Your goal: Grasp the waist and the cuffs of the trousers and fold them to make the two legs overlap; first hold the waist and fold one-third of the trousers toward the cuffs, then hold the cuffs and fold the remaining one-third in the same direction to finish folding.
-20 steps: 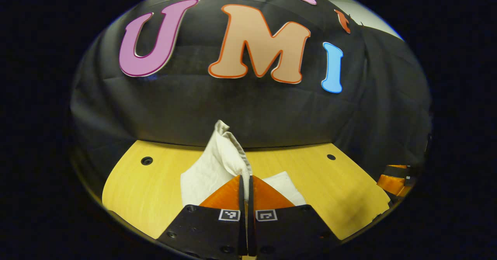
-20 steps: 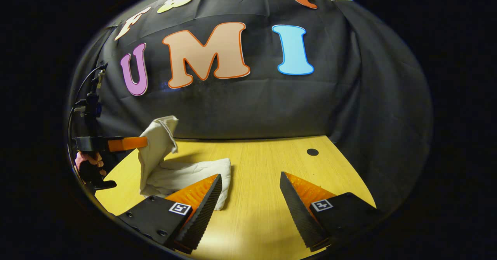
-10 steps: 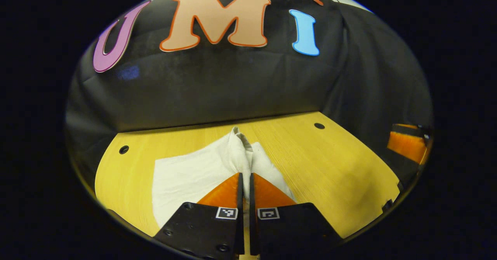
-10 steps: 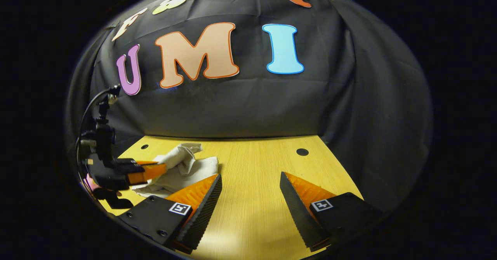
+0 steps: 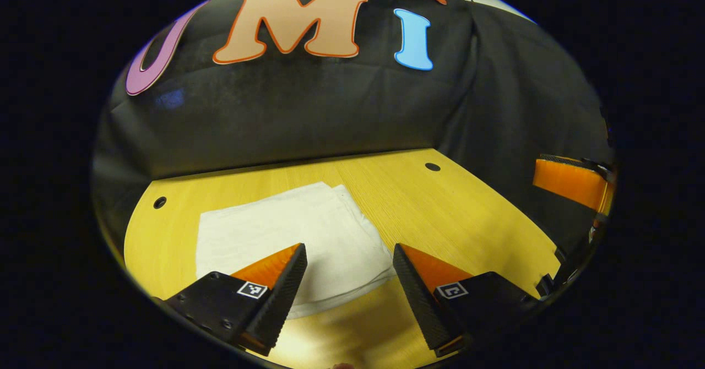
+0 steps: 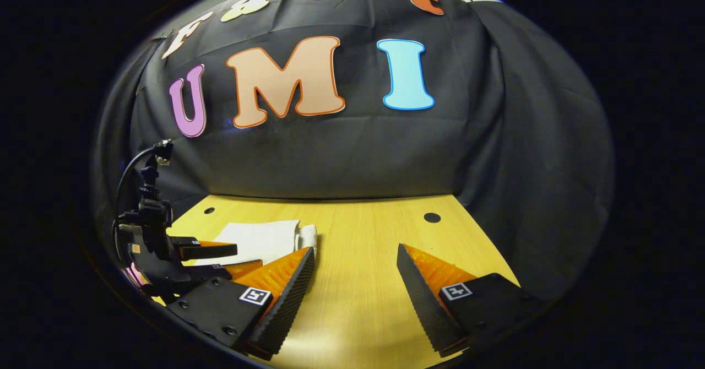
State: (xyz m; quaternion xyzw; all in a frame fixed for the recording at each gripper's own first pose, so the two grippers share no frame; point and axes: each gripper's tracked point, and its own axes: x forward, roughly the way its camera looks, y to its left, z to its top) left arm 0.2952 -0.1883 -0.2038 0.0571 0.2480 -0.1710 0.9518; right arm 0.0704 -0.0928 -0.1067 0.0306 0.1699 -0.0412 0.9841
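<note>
With both my left gripper (image 5: 348, 272) and right gripper (image 6: 355, 275) spread open and empty, I worry a careless pull-back could snag the folded trousers (image 5: 286, 237), undoing the stack.

A yellow wooden desk (image 5: 468, 209) with small dark holes (image 6: 432, 217) stands against a creased black cloth wall (image 6: 341, 154), lit from above.

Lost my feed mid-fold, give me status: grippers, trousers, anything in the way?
Left gripper open over trousers. Right gripper open, off to the side. Trousers folded flat on table. Nothing in the way.
</note>
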